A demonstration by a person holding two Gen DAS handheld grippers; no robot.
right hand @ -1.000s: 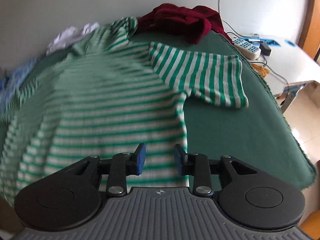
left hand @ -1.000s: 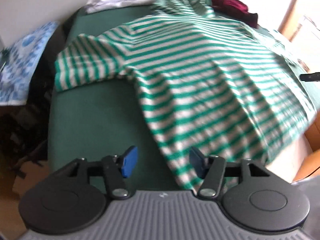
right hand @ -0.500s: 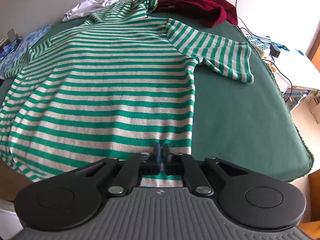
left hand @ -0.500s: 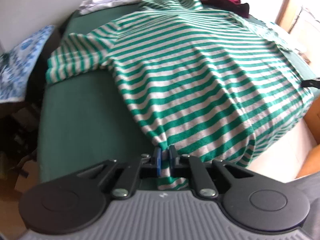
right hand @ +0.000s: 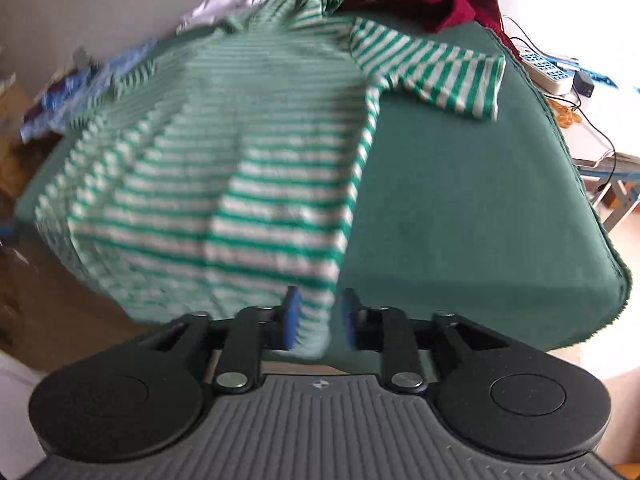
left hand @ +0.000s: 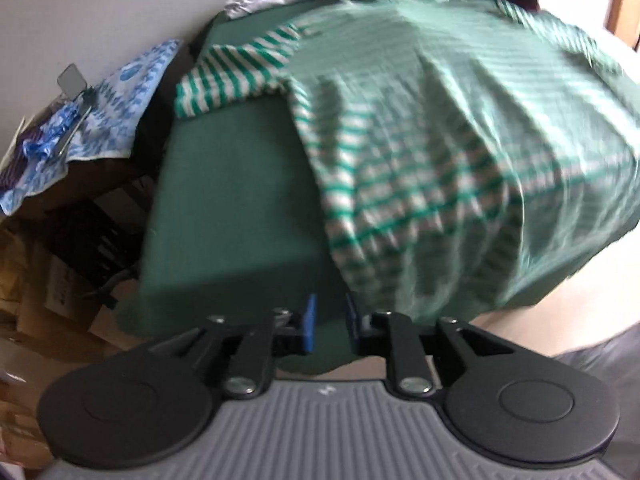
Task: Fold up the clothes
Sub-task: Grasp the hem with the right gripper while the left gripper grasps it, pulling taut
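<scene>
Both tools, left (left hand: 328,322) and right (right hand: 318,320), opening, letting striped shirt (right hand: 248,184) hem drop at tabletop (right hand: 460,216) near edge, spread for folding.

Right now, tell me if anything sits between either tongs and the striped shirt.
Nothing visible does. The left tongs, opening, face bare green cover beside the striped shirt; its hem hangs between the opening right tongs.
</scene>
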